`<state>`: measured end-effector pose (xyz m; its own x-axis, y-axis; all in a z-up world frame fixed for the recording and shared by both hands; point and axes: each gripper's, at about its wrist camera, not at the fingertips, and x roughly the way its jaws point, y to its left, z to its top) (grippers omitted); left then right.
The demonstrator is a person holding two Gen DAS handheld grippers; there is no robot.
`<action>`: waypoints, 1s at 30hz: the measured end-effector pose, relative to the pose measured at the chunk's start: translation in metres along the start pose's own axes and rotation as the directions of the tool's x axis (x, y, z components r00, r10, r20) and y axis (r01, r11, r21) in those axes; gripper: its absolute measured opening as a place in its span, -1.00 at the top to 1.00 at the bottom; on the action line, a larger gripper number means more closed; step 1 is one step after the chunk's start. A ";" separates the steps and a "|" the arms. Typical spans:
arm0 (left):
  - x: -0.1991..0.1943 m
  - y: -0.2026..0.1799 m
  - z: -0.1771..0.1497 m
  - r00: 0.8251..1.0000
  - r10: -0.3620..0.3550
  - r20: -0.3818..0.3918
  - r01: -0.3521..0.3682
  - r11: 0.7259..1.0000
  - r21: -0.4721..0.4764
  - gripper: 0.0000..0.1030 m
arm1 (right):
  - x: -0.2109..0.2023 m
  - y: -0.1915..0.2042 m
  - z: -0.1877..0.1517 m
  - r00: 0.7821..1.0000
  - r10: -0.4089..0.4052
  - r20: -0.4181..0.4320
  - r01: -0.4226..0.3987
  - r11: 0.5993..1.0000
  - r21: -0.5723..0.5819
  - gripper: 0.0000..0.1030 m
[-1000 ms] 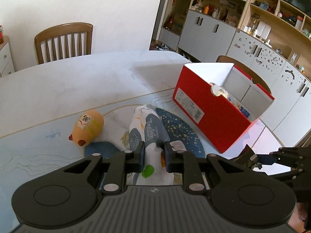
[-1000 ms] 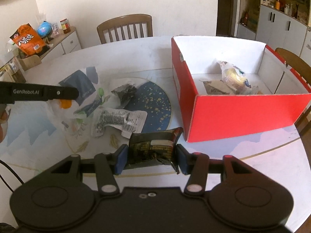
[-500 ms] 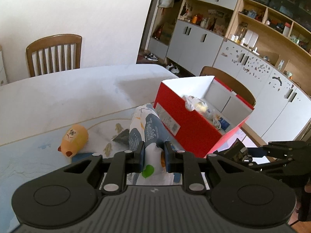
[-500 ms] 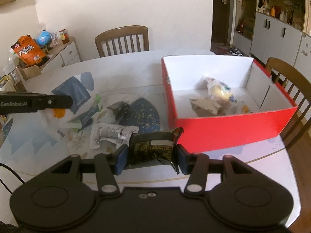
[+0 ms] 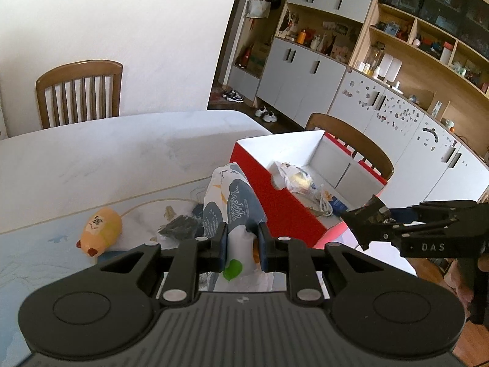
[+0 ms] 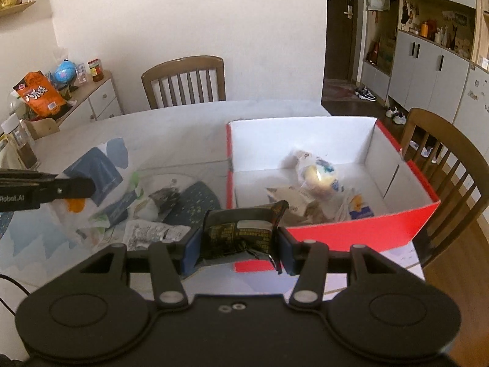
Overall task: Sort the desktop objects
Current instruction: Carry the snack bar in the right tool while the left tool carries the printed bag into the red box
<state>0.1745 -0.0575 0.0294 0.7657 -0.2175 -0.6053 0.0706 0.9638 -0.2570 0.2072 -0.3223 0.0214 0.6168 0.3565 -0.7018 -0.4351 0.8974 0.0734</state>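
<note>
My left gripper point(image 5: 242, 246) is shut on a white and blue printed plastic bag point(image 5: 232, 205), held up off the table left of the red box point(image 5: 284, 208). The same bag point(image 6: 101, 168) hangs from the left gripper at the left of the right wrist view. My right gripper point(image 6: 239, 244) is shut on a crumpled dark snack wrapper point(image 6: 241, 229), held just before the near wall of the red box point(image 6: 351, 229). The box is white inside and holds several wrappers and packets point(image 6: 314, 177). The right gripper point(image 5: 366, 217) shows at the right of the left wrist view.
On the table lie a yellow pig-shaped toy point(image 5: 101, 229), a dark crumpled wrapper point(image 6: 163, 197) and a silver printed wrapper point(image 6: 152, 232). Wooden chairs point(image 6: 183, 82) stand behind the table and beside the box point(image 6: 443, 159). A side cabinet point(image 6: 61, 101) with snacks stands at far left.
Both grippers have risen with their loads, so the table and the box look lower and farther. The box's inside now shows more fully in both views.
</note>
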 end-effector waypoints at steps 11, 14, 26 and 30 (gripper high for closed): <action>0.013 -0.026 0.015 0.999 0.008 0.035 -0.008 1.000 -0.011 0.64 | 0.002 -0.033 0.022 0.999 0.010 0.030 -0.009 1.000 -0.025 -0.02; 0.019 -0.031 0.018 0.999 0.018 0.041 -0.017 1.000 -0.019 0.64 | 0.005 -0.043 0.028 0.999 0.017 0.031 -0.016 0.999 -0.035 -0.02; 0.045 -0.065 0.041 0.997 0.031 0.071 -0.029 0.999 -0.028 0.64 | 0.021 -0.089 0.048 0.999 0.037 0.025 -0.035 0.997 -0.072 -0.02; 0.057 -0.078 0.050 0.997 0.025 0.077 -0.024 0.999 -0.021 0.64 | 0.025 -0.103 0.053 0.999 0.037 0.025 -0.035 0.996 -0.080 -0.02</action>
<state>0.2446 -0.1368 0.0530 0.8144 -0.1806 -0.5515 0.0390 0.9653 -0.2584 0.3028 -0.3923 0.0339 0.6167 0.3956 -0.6806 -0.5073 0.8608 0.0407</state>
